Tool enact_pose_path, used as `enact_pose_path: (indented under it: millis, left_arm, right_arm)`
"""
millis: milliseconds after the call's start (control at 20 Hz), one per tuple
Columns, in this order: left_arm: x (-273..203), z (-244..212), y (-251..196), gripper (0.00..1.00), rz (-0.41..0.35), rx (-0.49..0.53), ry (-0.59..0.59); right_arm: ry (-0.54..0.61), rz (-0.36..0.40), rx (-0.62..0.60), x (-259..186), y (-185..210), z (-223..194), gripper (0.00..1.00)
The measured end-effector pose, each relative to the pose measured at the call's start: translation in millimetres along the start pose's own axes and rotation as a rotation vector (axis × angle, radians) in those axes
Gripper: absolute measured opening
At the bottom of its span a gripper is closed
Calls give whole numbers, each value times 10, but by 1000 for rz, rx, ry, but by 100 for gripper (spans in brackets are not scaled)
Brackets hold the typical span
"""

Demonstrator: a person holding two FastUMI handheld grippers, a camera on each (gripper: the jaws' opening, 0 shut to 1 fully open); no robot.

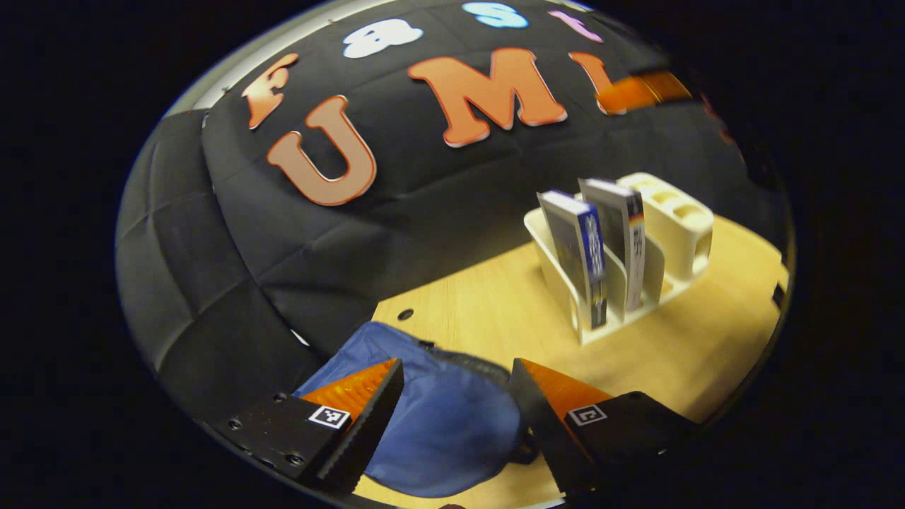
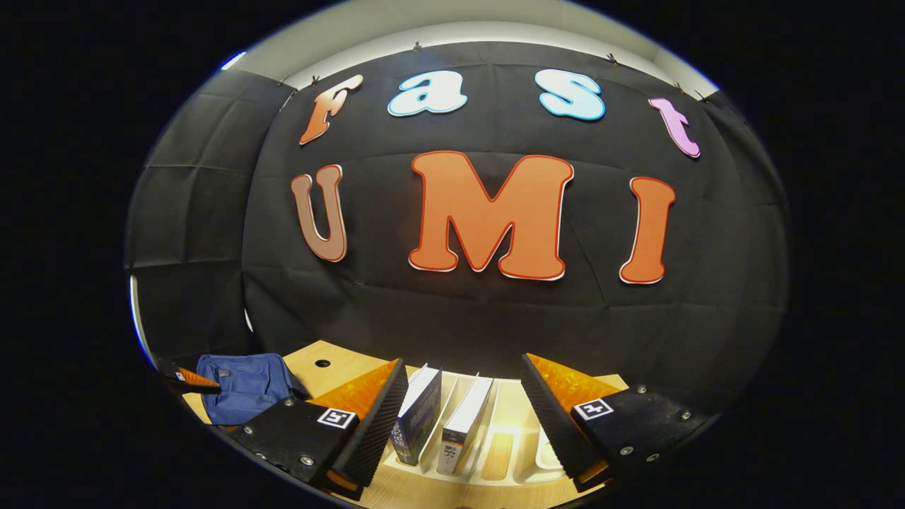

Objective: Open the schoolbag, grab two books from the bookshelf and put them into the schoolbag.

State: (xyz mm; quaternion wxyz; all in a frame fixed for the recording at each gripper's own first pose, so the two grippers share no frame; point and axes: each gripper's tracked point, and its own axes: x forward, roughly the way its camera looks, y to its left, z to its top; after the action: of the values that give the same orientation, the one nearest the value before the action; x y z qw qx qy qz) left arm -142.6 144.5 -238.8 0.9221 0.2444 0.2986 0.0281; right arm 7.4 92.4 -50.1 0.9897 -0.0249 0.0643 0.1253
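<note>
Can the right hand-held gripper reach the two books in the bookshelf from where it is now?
Probably yes. The right hand-held gripper is open above the bookshelf, and both books stand upright between its fingers with nothing in between.

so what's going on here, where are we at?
Early stage. The left gripper hangs open over the blue schoolbag on the wooden table, not gripping it. The right gripper hangs open in front of the white bookshelf, facing the two upright books: one with a blue cover and one with a white spine. Both books sit in the rack; nothing is held yet.
</note>
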Motion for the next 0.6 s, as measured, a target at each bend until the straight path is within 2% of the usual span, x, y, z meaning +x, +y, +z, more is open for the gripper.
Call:
enact_pose_path:
  millis: [200,450,500,600]
  left_arm:
    - [86,-554,-219,96,-15,109,140]
    - [171,-973,-474,97,-36,246,226]
    - [196,-1072,-495,100,-27,283,248]
    - [250,-1222,-550,96,-2,344,276]
  right_arm:
    - [13,-33,-9,-5,-156,-62,96]
    - [37,-66,-12,-33,-321,-165,95]
    - [41,-71,-13,-34,-346,-185,96]
    - [47,-84,-20,-48,-390,-213,96]
